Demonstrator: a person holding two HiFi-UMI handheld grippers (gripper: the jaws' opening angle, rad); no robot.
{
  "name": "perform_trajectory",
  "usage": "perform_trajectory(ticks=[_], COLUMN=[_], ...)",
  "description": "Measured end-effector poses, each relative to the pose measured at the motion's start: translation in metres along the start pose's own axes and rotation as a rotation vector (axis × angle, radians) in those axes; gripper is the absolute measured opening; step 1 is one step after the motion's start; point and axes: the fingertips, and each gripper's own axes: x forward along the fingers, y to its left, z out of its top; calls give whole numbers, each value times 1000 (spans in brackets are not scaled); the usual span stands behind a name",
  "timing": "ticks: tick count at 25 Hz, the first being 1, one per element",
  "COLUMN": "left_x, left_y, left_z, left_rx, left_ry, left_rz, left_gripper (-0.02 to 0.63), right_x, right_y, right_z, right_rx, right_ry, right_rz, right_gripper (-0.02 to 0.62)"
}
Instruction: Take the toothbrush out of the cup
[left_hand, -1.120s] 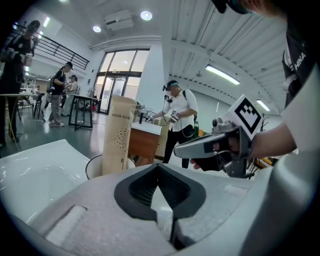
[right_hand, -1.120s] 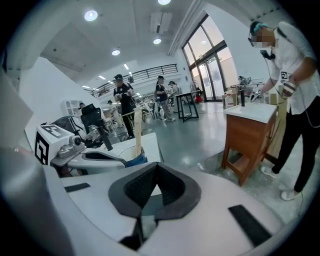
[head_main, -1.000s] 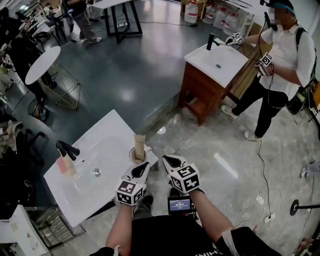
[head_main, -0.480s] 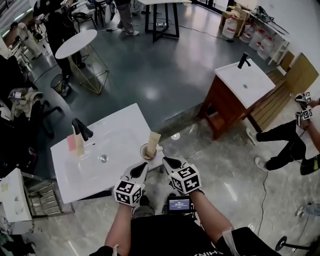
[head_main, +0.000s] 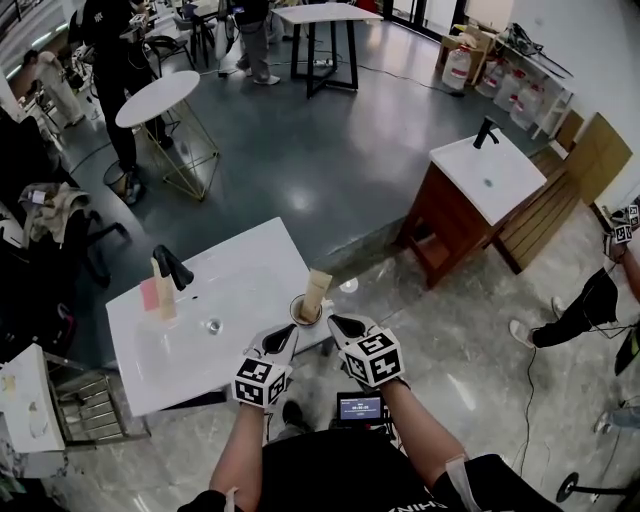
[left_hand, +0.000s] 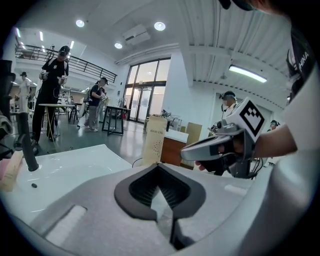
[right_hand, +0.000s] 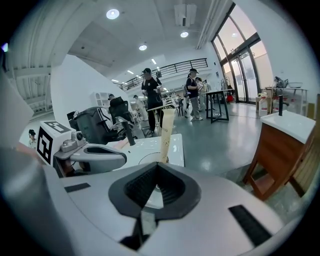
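Recessed ceiling lamps (left_hand: 160, 26) and a strip light (left_hand: 248, 73) lit the hall brightly and evenly, and daylight came in through the tall windows (right_hand: 243, 62). Shadows were faint. The dark polished floor (head_main: 330, 150) carried soft pale glare, and the white basin top (head_main: 235, 290) was close to washed out. Both gripper views bowed straight lines and went black at the corners. The near bodies of the left gripper (left_hand: 159, 167) and right gripper (right_hand: 157, 166) were soft, while the head view was sharp.
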Motion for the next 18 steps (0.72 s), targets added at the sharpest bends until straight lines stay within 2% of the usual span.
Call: perform_trajectory(ticks=[8,18], left_x=[2,-1], left_y=[2,5], left_z=[5,4], left_rx=[8,13], left_ry=[-14,-8], left_rz=[-25,-32], left_gripper=[9,9], right_x=[-2,0], right_y=[1,8], right_z=[3,3], right_rx=[4,8], right_ry=[-1,-5], right_rz=[-28,-21], right_gripper=[9,9])
